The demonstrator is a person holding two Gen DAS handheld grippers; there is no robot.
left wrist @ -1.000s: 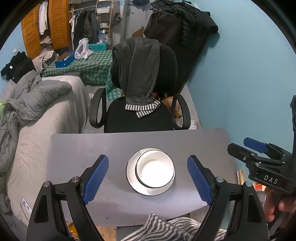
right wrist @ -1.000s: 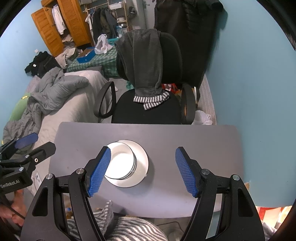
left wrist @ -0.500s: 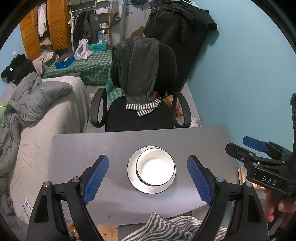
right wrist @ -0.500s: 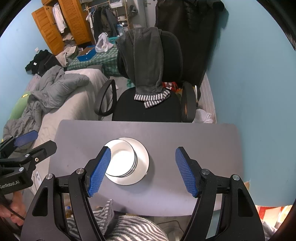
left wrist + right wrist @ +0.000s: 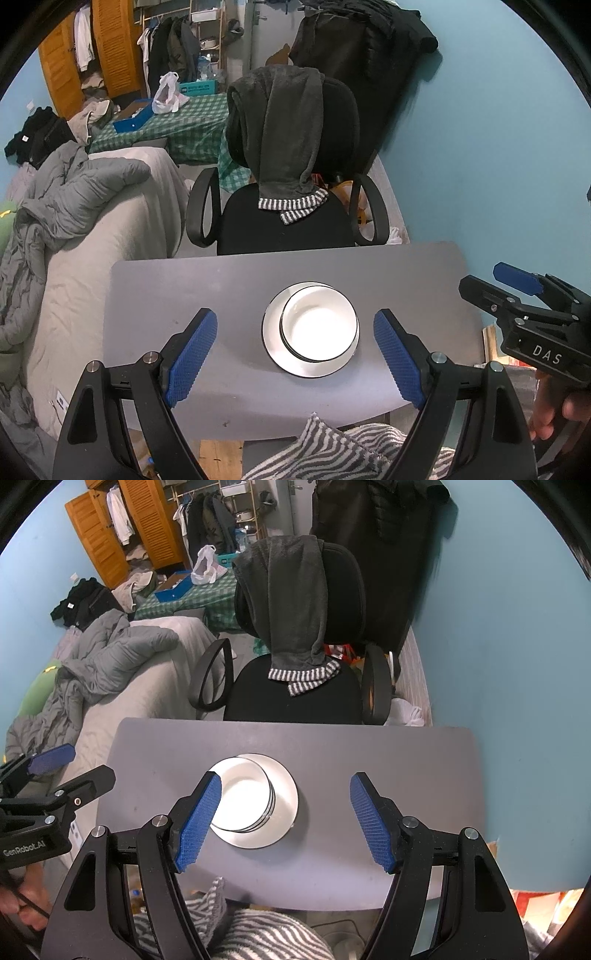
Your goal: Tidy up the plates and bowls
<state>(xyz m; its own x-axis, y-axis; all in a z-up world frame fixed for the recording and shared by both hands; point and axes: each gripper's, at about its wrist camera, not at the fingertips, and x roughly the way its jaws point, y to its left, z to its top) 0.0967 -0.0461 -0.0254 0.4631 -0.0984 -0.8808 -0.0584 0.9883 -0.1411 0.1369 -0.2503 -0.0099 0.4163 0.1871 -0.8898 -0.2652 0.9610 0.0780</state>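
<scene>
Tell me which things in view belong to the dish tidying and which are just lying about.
Part of the job:
- bowl, stacked on the plate
- plate on the grey table
- left gripper and right gripper, both open and empty

Just lying about:
- office chair with a dark garment draped over it
- grey duvet on the bed
- checked cloth

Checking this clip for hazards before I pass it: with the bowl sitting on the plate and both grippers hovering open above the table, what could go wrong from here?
1. The bowl sits off-centre on the plate; lifting the plate alone could let the bowl slide.
2. The stack looks smooth and glossy, so the left gripper might slip at the rim.
3. The right gripper is offset to the stack's right; closing as it stands would probably miss.
</scene>
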